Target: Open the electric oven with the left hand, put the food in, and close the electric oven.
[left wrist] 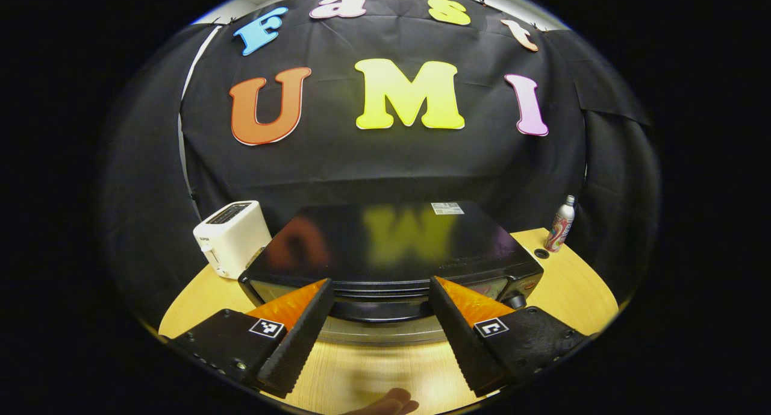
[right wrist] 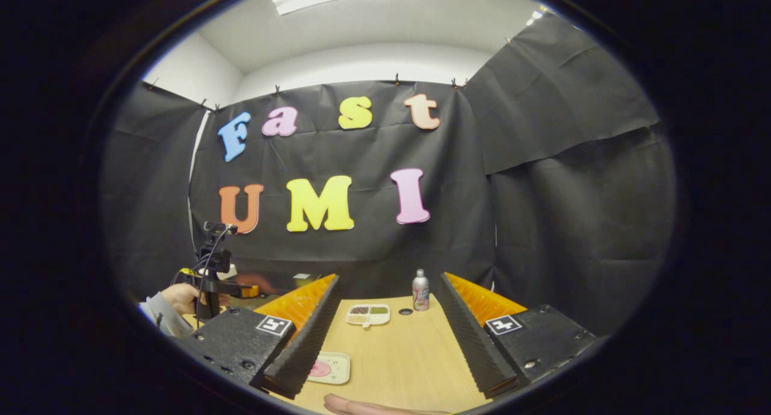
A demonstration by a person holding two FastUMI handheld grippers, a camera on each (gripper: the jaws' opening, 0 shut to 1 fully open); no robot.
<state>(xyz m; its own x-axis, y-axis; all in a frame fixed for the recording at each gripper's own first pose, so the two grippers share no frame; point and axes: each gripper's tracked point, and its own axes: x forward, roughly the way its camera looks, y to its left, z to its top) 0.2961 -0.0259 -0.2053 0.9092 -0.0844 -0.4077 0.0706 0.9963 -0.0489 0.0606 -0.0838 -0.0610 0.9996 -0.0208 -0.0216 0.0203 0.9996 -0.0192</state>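
The left claw (left wrist: 380, 306) is spread wide and empty just before the closed electric oven (left wrist: 391, 252) on the bench (left wrist: 578, 282), while the right claw (right wrist: 385, 318) hangs open, holding nothing, above the food tray (right wrist: 368, 314).

oven (left wrist: 391, 252) close ahead, toaster (left wrist: 232, 237) beside, bare tabletop (left wrist: 373, 373) perhaps passable

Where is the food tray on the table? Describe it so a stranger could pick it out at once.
Start from the wooden table in the right gripper view and look to its far edge, where a small metal bottle stands. Just left of that bottle lies the food tray, pale and flat. Unlike the nearer plate with its single pink round, it is split into compartments holding dark and green food.
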